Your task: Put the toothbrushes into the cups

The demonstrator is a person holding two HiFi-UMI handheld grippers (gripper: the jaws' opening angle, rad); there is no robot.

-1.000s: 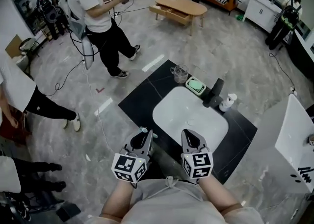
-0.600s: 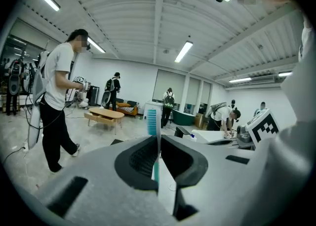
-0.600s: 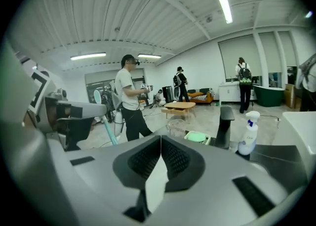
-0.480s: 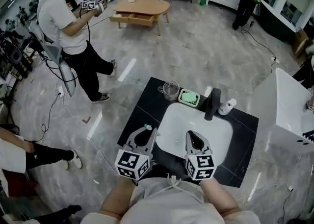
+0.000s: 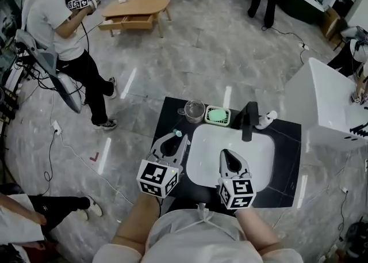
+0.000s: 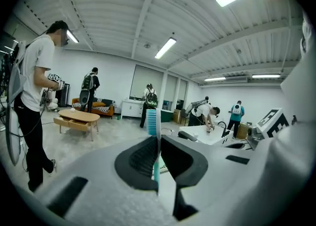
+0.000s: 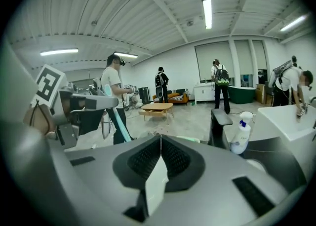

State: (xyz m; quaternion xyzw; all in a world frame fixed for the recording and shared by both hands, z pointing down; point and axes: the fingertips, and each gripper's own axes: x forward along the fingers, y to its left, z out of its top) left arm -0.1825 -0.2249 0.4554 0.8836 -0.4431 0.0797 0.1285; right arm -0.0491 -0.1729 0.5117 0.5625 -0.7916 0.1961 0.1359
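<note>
A clear glass cup (image 5: 194, 110) stands at the back left of the black counter (image 5: 287, 141), beside the white sink (image 5: 253, 164). My left gripper (image 5: 174, 139) is shut on a teal toothbrush (image 5: 179, 133), over the counter just left of the sink and short of the cup. In the left gripper view the toothbrush's blue bristle head (image 6: 151, 120) sticks up from between the closed jaws of the left gripper (image 6: 158, 138). My right gripper (image 5: 223, 153) hovers over the sink with its jaws together and nothing seen in them, as the right gripper view also shows (image 7: 160, 138).
A green soap dish (image 5: 218, 115), a black faucet (image 5: 248, 121) and a white pump bottle (image 5: 265, 119) line the back of the sink. A second white basin unit (image 5: 322, 106) stands to the right. Several people stand around the room, one with cables at the left (image 5: 63, 31).
The whole view has turned, so the counter now lies square ahead. Both grippers have moved in over it, the left one with the toothbrush coming nearer the cup.
</note>
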